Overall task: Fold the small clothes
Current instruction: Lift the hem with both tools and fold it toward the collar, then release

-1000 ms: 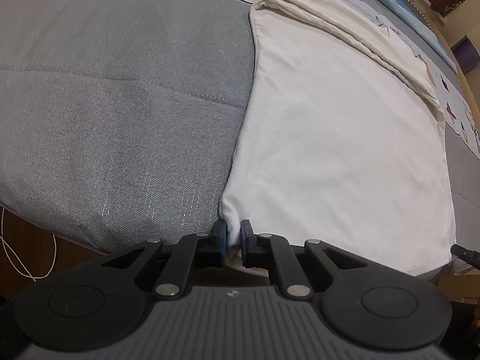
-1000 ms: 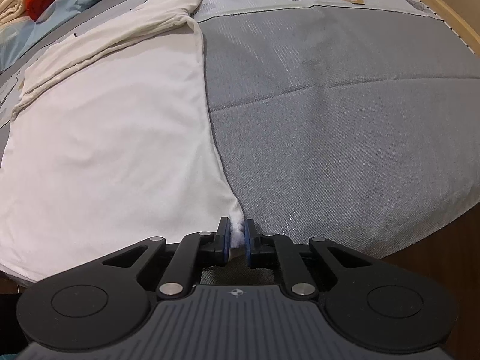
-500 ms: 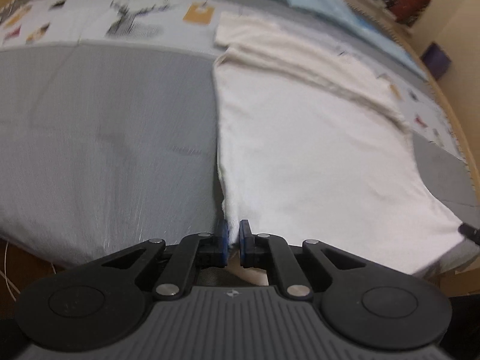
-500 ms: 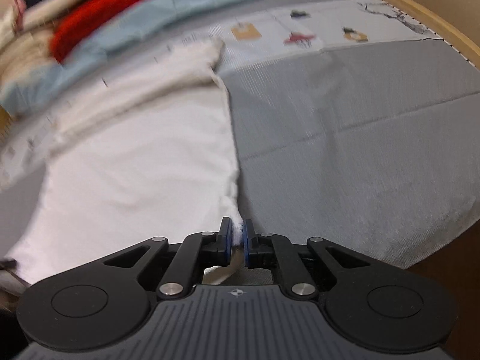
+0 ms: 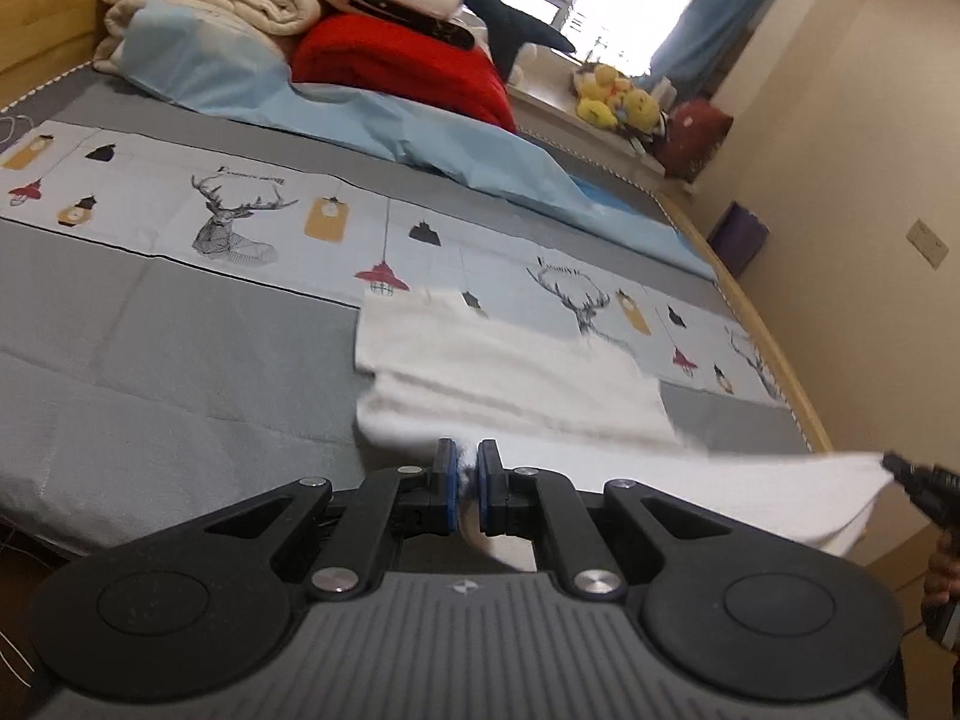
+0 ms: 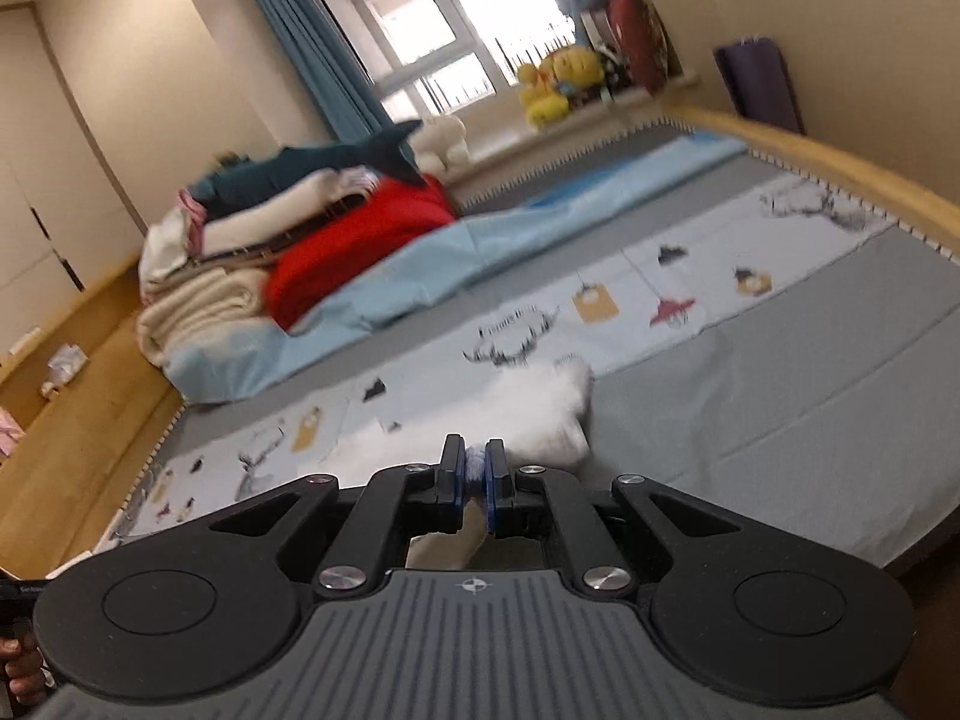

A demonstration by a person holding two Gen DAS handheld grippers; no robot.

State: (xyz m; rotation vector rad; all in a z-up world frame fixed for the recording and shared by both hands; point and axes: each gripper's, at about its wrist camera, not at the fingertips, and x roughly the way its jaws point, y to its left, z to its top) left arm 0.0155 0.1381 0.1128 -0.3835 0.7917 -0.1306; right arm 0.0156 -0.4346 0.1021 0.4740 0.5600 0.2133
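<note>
Left gripper [image 5: 466, 461] and right gripper [image 6: 474, 461] each pinch a bottom corner of the white cotton garment [image 5: 510, 372], jaws nearly closed on cloth. Hem raised off the grey quilted bed cover [image 5: 168, 348]; far end lies on the printed deer-pattern strip [image 5: 252, 216].

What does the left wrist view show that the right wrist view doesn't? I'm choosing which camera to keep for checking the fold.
Only the left wrist view shows the white garment's lifted hem stretched toward the right gripper at the frame edge, plus a wall socket. Only the right wrist view shows the blue curtain left of the window and the wooden floor beside the bed. Both show a gripper shut on the white garment: the left gripper in its own view, the right in its own. Both also show the red blanket and the yellow plush toys.
</note>
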